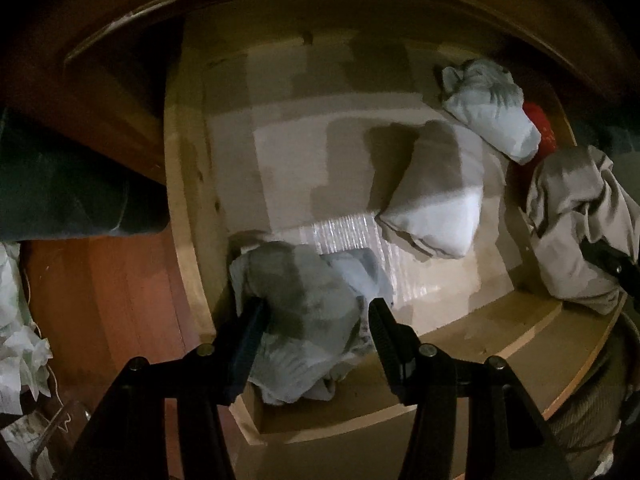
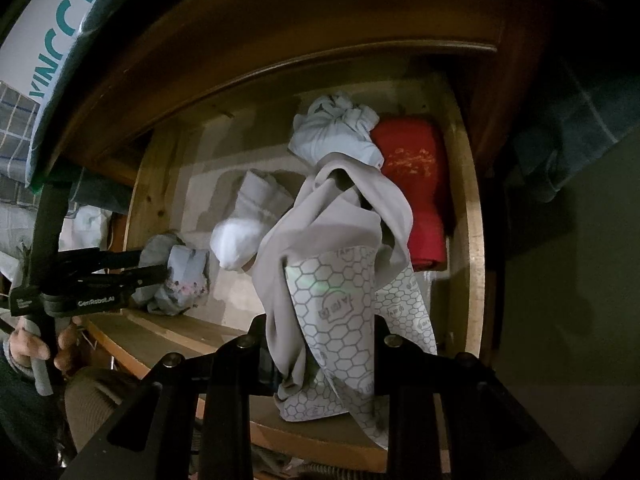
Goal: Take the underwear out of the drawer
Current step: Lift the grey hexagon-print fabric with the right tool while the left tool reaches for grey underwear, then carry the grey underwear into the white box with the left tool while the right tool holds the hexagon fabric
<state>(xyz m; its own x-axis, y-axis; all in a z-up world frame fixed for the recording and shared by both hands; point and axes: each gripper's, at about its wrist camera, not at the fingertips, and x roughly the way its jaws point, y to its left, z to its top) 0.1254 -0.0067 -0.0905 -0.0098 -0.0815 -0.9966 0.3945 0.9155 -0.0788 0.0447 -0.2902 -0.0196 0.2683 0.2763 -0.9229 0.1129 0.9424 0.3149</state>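
An open wooden drawer (image 1: 180, 184) holds several cloth bundles. My left gripper (image 1: 316, 312) points straight down at the front left corner, its fingers (image 1: 252, 320) astride a crumpled grey-blue underwear bundle (image 1: 304, 292) that lies on the drawer floor; the cloth fills the gap without looking squeezed. From the right wrist view the same left gripper (image 2: 156, 266) reaches that bundle (image 2: 180, 276). My right gripper (image 2: 320, 344) is shut on beige underwear (image 2: 332, 216) with a hexagon-printed lining, which hangs above the drawer's right side. The beige piece (image 1: 576, 216) also shows at the right of the left wrist view.
In the drawer lie a white folded bundle (image 2: 240, 236), a pale knotted bundle (image 2: 336, 132) and a red item (image 2: 416, 192). The cabinet's wooden top overhangs the drawer's back. A person's hand (image 2: 28, 344) grips the left handle. Papers (image 1: 16, 340) lie on the wooden floor.
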